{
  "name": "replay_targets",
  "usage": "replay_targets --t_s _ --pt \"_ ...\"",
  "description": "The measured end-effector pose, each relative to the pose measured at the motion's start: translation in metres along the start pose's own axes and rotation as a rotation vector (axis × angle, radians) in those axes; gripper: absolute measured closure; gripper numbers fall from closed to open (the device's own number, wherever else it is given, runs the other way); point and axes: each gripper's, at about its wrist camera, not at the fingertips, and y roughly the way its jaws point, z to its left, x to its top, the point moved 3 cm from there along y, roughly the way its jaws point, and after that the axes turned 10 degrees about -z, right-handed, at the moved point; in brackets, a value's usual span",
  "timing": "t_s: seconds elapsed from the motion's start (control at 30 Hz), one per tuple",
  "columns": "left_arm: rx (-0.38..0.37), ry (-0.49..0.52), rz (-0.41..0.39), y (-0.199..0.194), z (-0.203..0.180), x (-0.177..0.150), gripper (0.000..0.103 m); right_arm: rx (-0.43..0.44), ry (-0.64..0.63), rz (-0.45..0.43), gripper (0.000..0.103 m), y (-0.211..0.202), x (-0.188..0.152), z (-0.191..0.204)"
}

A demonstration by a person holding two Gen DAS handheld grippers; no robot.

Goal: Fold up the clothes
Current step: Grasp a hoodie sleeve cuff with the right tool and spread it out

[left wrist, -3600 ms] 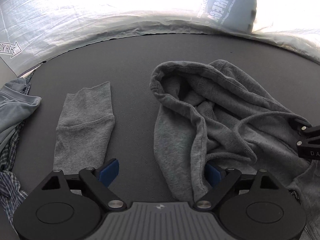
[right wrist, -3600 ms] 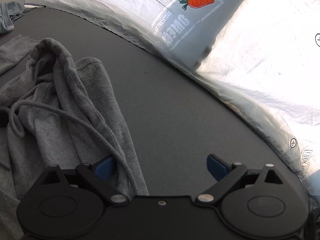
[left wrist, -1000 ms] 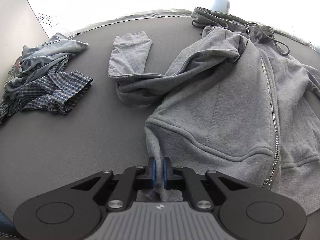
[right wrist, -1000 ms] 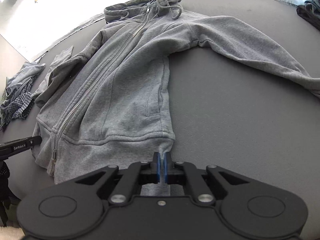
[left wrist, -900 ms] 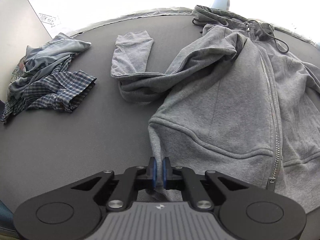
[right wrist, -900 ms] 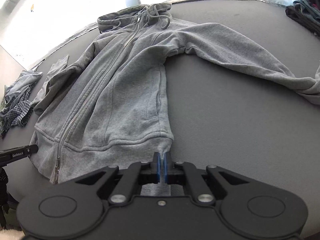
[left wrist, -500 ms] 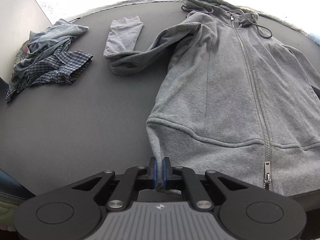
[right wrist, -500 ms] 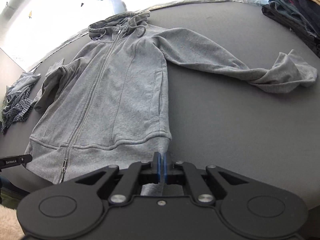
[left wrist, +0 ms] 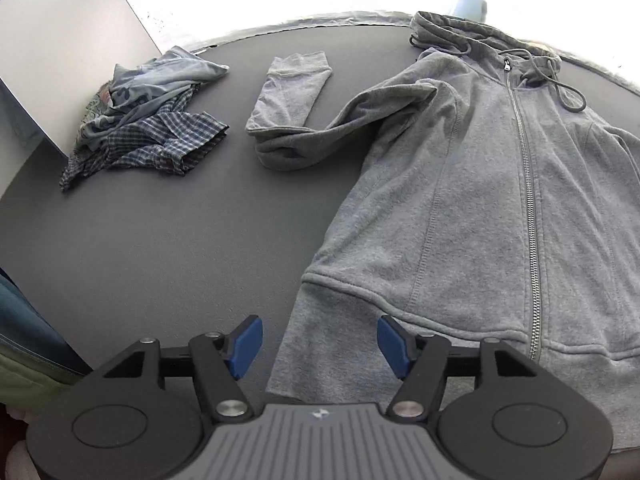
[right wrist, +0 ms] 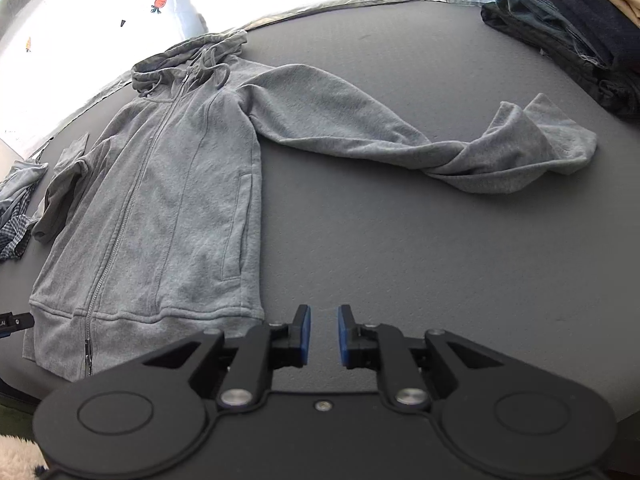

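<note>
Right wrist view showed the grey zip-up fleece hoodie [right wrist: 168, 184] lying flat, zipper up, on the dark grey table [right wrist: 400, 260]; the right claw [right wrist: 323, 336] stood slightly parted beside its hem, while the left claw [left wrist: 320, 346] gaped wide over the hem corner, gripping nothing

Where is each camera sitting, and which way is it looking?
Left wrist view: sits on the left gripper, by the hoodie hem's left corner, looking up the table toward the bent sleeve and the pile of shirts; its open blue fingers show.
Right wrist view: sits on the right gripper, just right of the hem, looking over the hoodie, its long sleeve and the dark stack; its slightly parted fingers show.
Both see the same zipped hoodie, the table and the shirt pile.
</note>
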Motion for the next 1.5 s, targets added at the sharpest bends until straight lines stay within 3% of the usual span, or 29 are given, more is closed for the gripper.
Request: replay_targets --t_s 0.07,0.17,0.57,0.77,0.9,1.03,1.1,1.2,1.33,1.37,1.43,1.47,1.5 --pt "0.034 0.021 -0.024 -0.004 -0.005 0.005 0.033 -0.028 0.011 -0.03 0.087 0.002 0.009 -0.012" --pt "0.008 -0.01 -0.04 -0.009 -0.013 0.012 0.022 -0.063 0.021 -0.07 0.084 0.005 0.021 -0.03" --pt "-0.123 0.152 -0.006 0.015 -0.086 0.04 0.017 -0.198 0.077 -0.182 0.075 0.028 0.082 -0.081" --pt "-0.159 0.129 0.083 0.056 -0.102 0.063 0.017 -0.309 0.124 -0.225 0.065 0.054 0.12 -0.122" --pt "-0.163 0.148 0.133 0.081 -0.117 0.079 0.017 -0.403 0.171 -0.214 0.063 0.08 0.141 -0.151" --pt "-0.214 0.168 0.166 0.097 -0.139 0.092 0.017 -0.466 0.179 -0.17 0.06 0.109 0.155 -0.173" --pt "-0.18 0.181 0.165 0.101 -0.146 0.097 0.013 -0.486 0.143 -0.136 0.06 0.118 0.155 -0.18" --pt "-0.16 0.231 0.169 0.103 -0.154 0.1 0.009 -0.457 0.182 -0.091 0.06 0.127 0.149 -0.191" --pt "-0.149 0.148 0.204 0.109 -0.142 0.097 0.0 -0.431 0.199 -0.102 0.059 0.128 0.147 -0.196" --pt "-0.153 0.113 0.219 0.112 -0.138 0.096 0.0 -0.429 0.179 -0.11 0.06 0.129 0.147 -0.195" --pt "-0.183 0.024 0.267 0.119 -0.128 0.096 0.0 -0.421 0.146 -0.127 0.076 0.131 0.149 -0.192" --pt "-0.196 -0.002 0.285 0.122 -0.125 0.096 0.0 -0.413 0.134 -0.135 0.094 0.131 0.15 -0.191" --pt "-0.204 -0.002 0.295 0.123 -0.124 0.096 0.0 -0.405 0.122 -0.143 0.101 0.132 0.151 -0.189"
